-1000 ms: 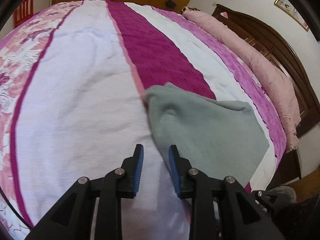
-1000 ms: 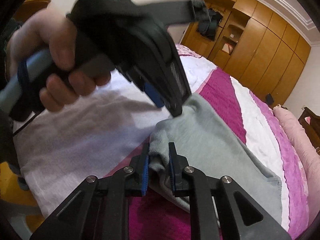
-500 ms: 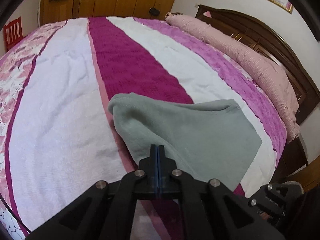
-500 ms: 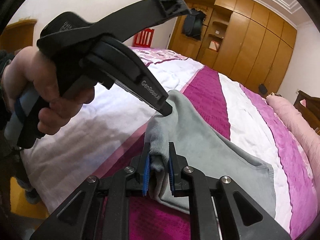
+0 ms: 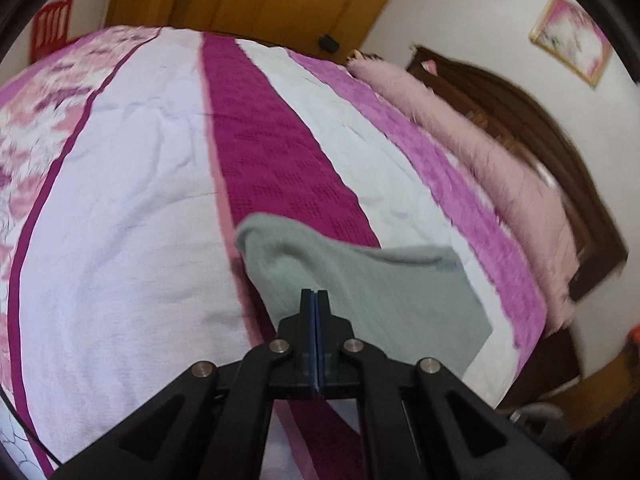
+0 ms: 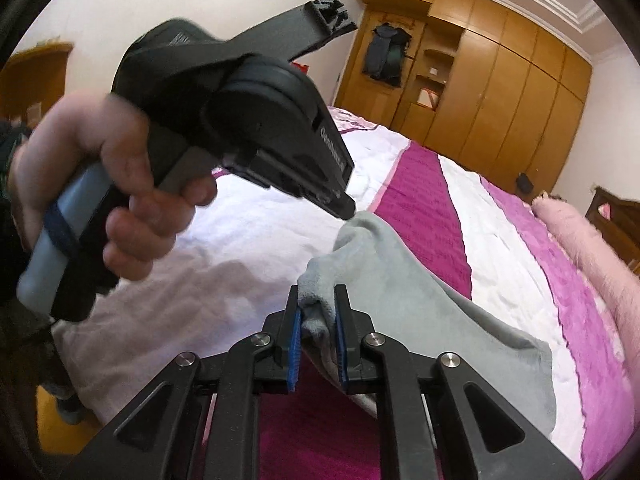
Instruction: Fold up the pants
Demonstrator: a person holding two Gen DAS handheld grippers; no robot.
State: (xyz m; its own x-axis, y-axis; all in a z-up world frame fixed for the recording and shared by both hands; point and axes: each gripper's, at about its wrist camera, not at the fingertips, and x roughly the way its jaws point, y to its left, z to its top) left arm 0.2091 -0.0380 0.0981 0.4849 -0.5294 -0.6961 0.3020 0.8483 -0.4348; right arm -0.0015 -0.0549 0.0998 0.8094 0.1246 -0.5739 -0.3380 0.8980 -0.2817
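The grey-green pants point(image 5: 384, 292) lie folded on the striped bedspread point(image 5: 120, 220), near the bed's edge. My left gripper point(image 5: 315, 300) is shut, its tips over the pants' near edge; cloth between the pads cannot be seen in its own view. In the right wrist view the left gripper point(image 6: 344, 210) touches the raised corner of the pants point(image 6: 420, 312). My right gripper point(image 6: 318, 312) is shut on a bunched corner of the pants and holds it lifted off the bed.
A pink blanket roll point(image 5: 500, 168) lies along the dark wooden headboard point(image 5: 560, 152). Wooden wardrobes point(image 6: 480, 80) stand beyond the bed. The bed's edge drops to the floor at right point(image 5: 560, 380).
My left gripper closed from open and moved onto the pants' near corner. The right gripper kept its hold and raised its corner slightly.
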